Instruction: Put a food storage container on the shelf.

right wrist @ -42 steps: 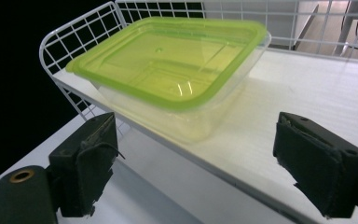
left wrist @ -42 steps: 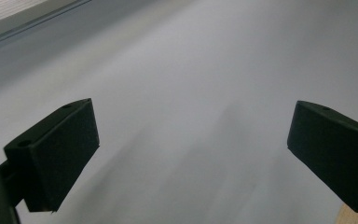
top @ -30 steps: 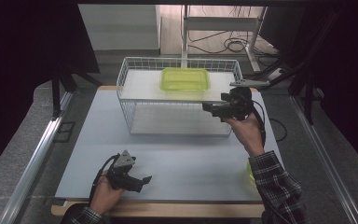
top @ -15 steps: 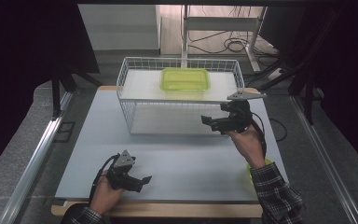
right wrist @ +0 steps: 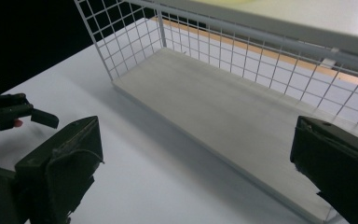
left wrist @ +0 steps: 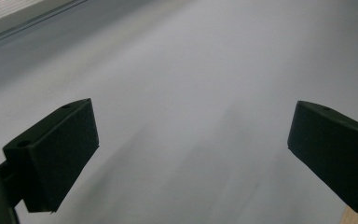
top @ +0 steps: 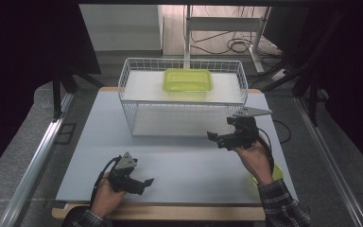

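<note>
While it rests low at the table's [top: 179, 165] near edge, the left gripper [top: 141, 183] has its jaws spread with nothing between them; farther right, the right gripper [top: 216, 137], jaws likewise apart and apparently empty, hovers just before the wire rack [top: 137, 125], whose upper shelf carries a yellow-green container [top: 187, 79]
</note>
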